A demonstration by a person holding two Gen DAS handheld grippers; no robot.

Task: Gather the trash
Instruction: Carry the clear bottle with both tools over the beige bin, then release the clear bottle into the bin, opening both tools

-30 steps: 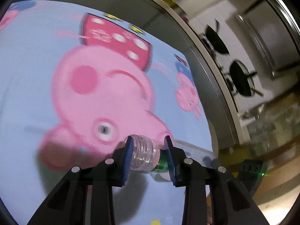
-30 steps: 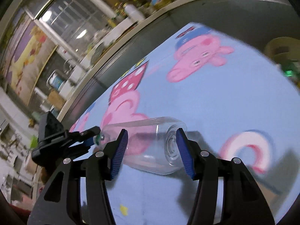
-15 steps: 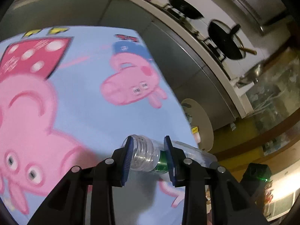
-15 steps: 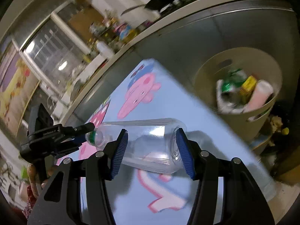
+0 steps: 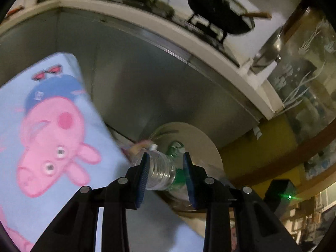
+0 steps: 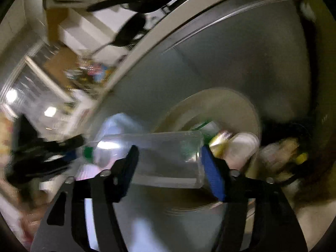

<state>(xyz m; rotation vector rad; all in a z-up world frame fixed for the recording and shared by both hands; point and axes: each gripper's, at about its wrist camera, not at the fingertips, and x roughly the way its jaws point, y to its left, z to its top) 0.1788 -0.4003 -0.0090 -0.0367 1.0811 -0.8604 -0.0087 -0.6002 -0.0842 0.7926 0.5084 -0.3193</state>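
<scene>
The clear bottle (image 6: 159,157) hung in the air beyond the counter's (image 5: 31,126) far corner, held level between both tongs, just above the bin (image 6: 220,105). The left tongs (image 5: 166,170) gripped its ribbed neck above the green label. The right tongs (image 6: 170,168) straddled its wide body, their jaws opening; whether the pads touched the plastic could not be told through the blur. The step in hand appeared to be the drop: the next move called for the left tongs to let go too, with the bottle over the bin's mouth. The bin already held a green bottle, a yellow wrapper and a pale cup. The counter wore a light-blue cartoon-pig cloth. Behind ran a grey steel cabinet front, and black pans (image 5: 218,23) sat on a stove.
</scene>
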